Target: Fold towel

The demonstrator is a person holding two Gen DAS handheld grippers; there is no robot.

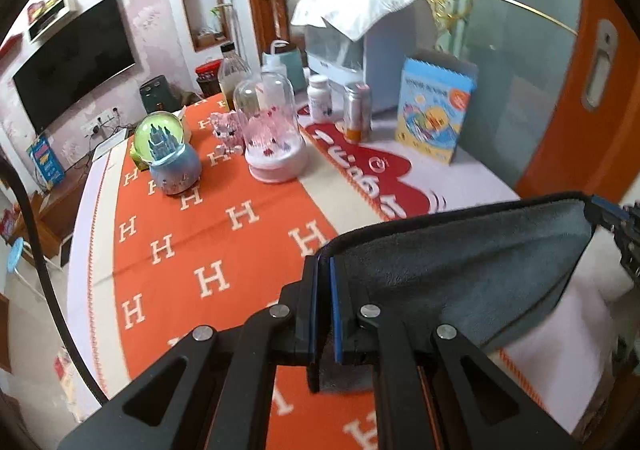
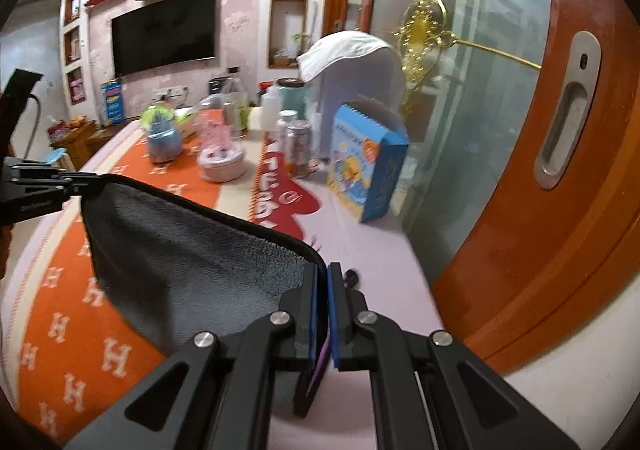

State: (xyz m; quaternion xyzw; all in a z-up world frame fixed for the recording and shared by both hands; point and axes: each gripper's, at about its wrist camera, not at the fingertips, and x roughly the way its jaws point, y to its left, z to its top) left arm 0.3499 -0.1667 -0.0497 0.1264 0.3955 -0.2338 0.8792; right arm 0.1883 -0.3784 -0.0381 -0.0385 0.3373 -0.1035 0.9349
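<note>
Left wrist: towel [image 1: 460,266] stretched between both hand-held grippers.

pink wall [image 2: 240,16] with black tv [image 2: 164,32]; orange-framed glass door [image 2: 480,90].

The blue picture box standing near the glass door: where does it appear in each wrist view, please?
Left wrist view: the blue picture box stands at upper right of centre, behind the held grey towel.
Right wrist view: the box is just right of centre, beyond the towel.
Shared landmark: the silver can stands immediately left of the box in both.
</note>
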